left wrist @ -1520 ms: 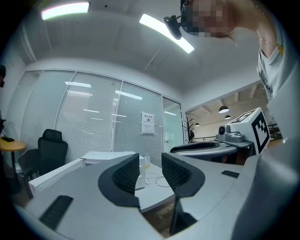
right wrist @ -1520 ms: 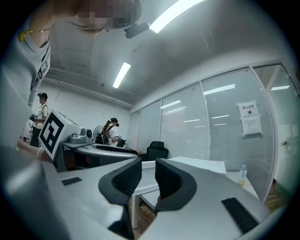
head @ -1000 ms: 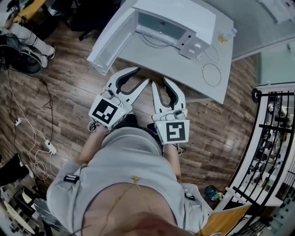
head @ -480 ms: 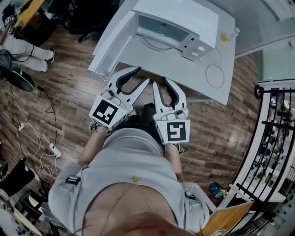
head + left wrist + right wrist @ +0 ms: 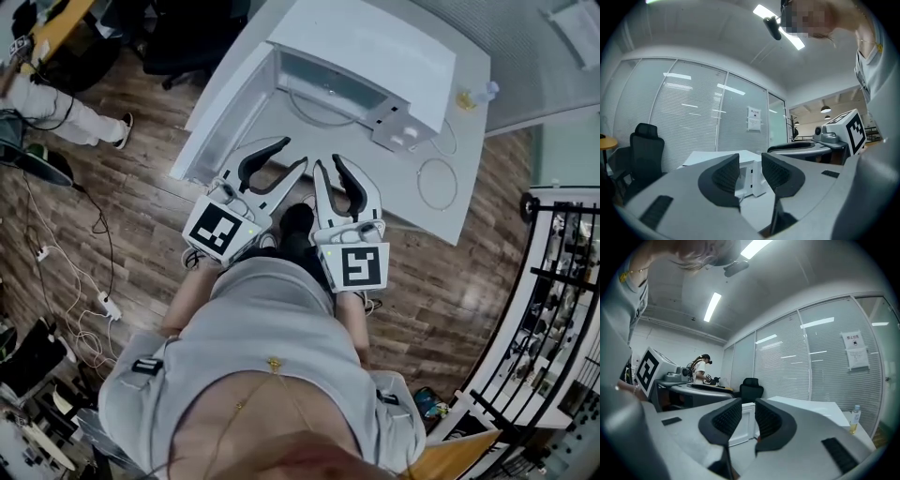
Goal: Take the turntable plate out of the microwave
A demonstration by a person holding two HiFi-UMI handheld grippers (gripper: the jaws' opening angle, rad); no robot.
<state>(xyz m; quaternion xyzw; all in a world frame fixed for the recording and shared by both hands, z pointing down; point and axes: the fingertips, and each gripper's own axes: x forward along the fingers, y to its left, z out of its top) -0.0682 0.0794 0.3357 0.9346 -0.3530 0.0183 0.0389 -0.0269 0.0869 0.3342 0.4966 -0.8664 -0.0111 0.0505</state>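
both my tools are held out level, near the edge of the surface [image 5: 398,187]. my left tool [image 5: 292,155] has its jaws partly apart with nothing between them. my right tool [image 5: 327,161] has a smaller gap and is empty too. the microwave [image 5: 375,47] sits on the surface with its door [image 5: 220,117] swung open. i think the thin curved line at its mouth is the turntable plate [image 5: 314,117], but it is hard to see. it looks like clear glass, so i guess it is heavy, stiff, slippery and easy to break. i would take it by its rim, one tool each side, and keep it flat.
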